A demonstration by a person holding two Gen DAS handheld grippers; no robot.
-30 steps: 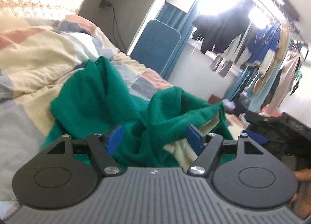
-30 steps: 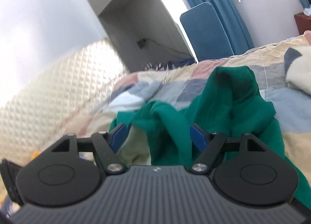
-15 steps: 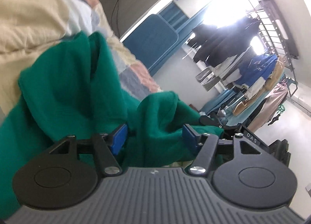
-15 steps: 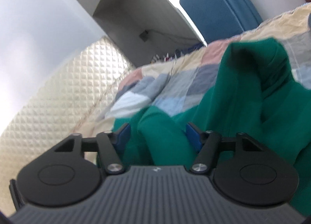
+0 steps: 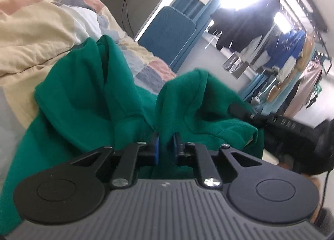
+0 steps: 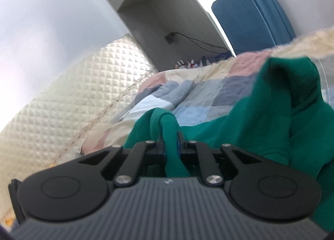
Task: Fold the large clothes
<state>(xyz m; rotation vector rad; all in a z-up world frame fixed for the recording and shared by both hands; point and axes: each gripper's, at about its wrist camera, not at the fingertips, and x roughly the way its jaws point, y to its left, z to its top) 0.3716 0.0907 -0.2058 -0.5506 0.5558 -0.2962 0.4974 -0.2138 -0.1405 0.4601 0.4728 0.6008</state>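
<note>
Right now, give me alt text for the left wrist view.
The left tongs are closing on a bunched fold of the green garment, which lies crumpled on a patchwork quilt. Behind, clothes hang on a rack by a bright window.

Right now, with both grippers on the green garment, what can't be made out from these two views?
- Garment type: the green garment is bunched on the patchwork quilt; sleeves, collar and hem are indistinguishable in either view.
- Left gripper is closing on a fold; its body hides the cloth below.
- Right gripper pinches a fold; which edge is unclear.
- Hanging clothes, left wrist view: glare washes out detail.
- Both views: motion blur; hands cut off.
</note>
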